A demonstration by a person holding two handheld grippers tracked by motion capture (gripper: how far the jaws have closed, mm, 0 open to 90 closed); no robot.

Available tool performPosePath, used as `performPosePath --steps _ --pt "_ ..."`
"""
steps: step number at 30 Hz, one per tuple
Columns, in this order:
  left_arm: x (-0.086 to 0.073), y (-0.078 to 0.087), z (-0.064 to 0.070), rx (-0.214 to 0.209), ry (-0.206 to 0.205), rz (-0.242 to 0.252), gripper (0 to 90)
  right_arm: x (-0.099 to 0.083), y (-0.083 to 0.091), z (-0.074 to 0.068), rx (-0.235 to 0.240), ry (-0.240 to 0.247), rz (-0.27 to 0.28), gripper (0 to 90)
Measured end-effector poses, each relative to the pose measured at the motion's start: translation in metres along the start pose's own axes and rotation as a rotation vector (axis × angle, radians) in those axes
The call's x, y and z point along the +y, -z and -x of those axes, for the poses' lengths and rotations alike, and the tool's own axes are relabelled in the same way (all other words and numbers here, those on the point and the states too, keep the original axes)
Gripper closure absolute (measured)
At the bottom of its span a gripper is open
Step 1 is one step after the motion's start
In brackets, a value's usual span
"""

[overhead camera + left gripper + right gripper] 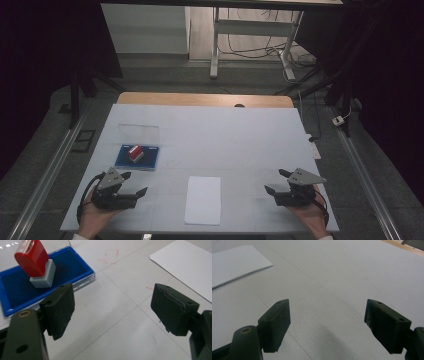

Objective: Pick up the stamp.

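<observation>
Dim, bluish high view, dark at both side edges; the bench [240, 135] is evenly lit; close fingers [274, 322] blur softly, casting faint shadows.

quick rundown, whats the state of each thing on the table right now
stamp: standing tilted on the ink pad, not held
ink pad: open, lid off
clear lid: lying flat behind the ink pad
paper: flat, blank
left gripper: open, empty
right gripper: open, empty

Open table [240, 140] around stamp [135, 152], paper [203, 199]
</observation>
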State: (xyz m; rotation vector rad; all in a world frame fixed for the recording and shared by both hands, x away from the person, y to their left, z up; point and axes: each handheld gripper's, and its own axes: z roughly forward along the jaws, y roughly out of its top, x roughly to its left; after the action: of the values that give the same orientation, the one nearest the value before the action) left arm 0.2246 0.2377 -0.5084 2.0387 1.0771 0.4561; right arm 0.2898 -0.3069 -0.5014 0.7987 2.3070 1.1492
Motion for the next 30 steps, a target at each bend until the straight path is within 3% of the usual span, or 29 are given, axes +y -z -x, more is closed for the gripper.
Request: performPosePath --steps 8,16,30 --pt "0.007 0.003 -0.003 -0.01 -0.013 -0.014 20.9 0.0 0.0 -0.001 0.007 -0.004 -0.003 20.5" --pt "0.024 0.007 -0.003 0.004 -0.055 -0.036 21.5 -0.001 0.0 -0.002 0.007 0.0 0.001 20.5" --pt "0.045 -0.001 -0.021 0.029 -0.078 -0.081 22.9 -0.003 0.0 -0.004 0.007 -0.002 -0.011 20.8"
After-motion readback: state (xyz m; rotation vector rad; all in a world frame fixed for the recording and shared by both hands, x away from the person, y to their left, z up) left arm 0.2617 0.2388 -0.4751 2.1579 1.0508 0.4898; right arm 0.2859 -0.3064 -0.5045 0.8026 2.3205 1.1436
